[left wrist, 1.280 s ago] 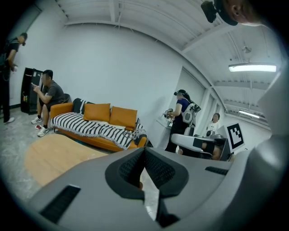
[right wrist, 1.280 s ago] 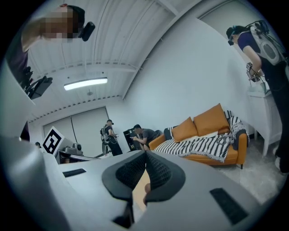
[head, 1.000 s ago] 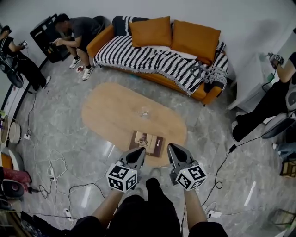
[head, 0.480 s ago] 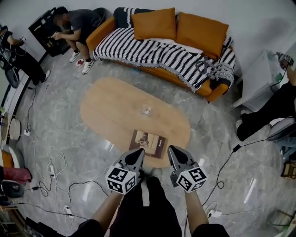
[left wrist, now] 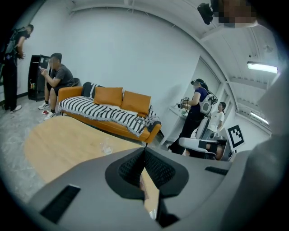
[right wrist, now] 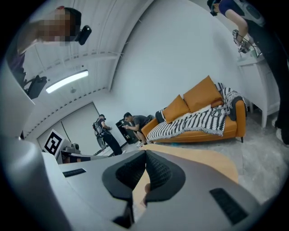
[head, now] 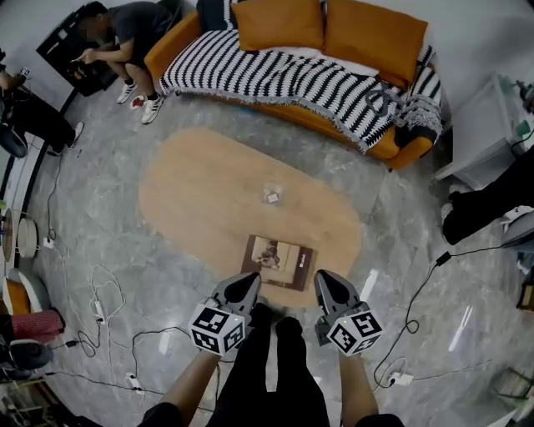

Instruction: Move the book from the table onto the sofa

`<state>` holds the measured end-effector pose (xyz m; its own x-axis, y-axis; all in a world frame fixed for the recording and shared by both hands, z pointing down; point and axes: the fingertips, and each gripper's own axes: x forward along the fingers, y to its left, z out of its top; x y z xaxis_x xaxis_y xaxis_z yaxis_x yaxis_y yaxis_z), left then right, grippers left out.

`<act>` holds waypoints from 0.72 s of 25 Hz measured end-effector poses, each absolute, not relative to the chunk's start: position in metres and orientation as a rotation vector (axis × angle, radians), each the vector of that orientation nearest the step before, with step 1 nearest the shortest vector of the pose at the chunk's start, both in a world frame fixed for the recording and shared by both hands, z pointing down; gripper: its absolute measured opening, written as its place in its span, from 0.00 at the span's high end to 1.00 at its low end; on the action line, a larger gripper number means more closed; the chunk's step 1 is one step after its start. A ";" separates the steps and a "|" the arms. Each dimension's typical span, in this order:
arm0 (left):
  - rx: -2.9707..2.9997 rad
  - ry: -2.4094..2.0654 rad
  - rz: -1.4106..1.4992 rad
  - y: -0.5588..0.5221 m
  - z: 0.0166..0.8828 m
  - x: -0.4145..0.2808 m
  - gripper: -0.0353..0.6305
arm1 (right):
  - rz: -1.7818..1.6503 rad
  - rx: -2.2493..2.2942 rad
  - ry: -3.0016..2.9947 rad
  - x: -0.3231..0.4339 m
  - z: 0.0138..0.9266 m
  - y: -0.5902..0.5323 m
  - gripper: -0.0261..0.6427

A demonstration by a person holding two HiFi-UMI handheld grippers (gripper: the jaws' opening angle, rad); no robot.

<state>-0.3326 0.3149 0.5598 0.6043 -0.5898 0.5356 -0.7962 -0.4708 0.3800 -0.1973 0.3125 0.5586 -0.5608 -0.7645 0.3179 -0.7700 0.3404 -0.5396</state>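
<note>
- Left gripper point(head: 252, 282), right gripper point(head: 324, 278): jaws closed together, holding nothing.
- Book point(head: 278, 261): just ahead of both tips, between them; long axis crosswise; neither gripper clearly nearer.

Oval wooden table point(head: 192, 192), book point(head: 279, 261) near edge, small clear object point(head: 271, 193) mid-table

I count one book point(head: 279, 261), one table point(head: 192, 188), one sofa point(head: 163, 60), one throw point(head: 275, 77), two cushions point(head: 278, 23) point(head: 375, 35) (both orange, top of frame).
</note>
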 end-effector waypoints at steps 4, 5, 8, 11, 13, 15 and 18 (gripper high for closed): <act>2.204 -1.077 0.470 0.309 0.583 -0.348 0.93 | 1.081 1.478 -2.529 -0.202 0.580 0.314 0.92; 2.199 -1.070 0.478 0.308 0.590 -0.351 0.93 | 1.096 1.475 -2.518 -0.203 0.587 0.314 0.92; 2.198 -1.027 0.515 0.306 0.614 -0.356 0.93 | 1.148 1.452 -2.483 -0.208 0.611 0.316 0.92; 2.191 -0.985 0.548 0.302 0.642 -0.361 0.92 | 1.189 1.425 -2.456 -0.213 0.638 0.316 0.92; 2.177 -0.970 0.562 0.299 0.662 -0.364 0.92 | 1.214 1.411 -2.438 -0.216 0.657 0.315 0.92; 2.163 -0.961 0.572 0.297 0.682 -0.367 0.92 | 1.237 1.404 -2.415 -0.216 0.675 0.314 0.92; 2.144 -0.952 0.592 0.294 0.709 -0.371 0.92 | 1.280 1.408 -2.377 -0.216 0.702 0.313 0.92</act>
<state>-0.3709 0.2936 0.7093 0.6244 -0.4486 0.6394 -0.7720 -0.4793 0.4176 -0.2163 0.3132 0.7022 -0.5689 -0.6795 0.4633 -0.7609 0.2211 -0.6100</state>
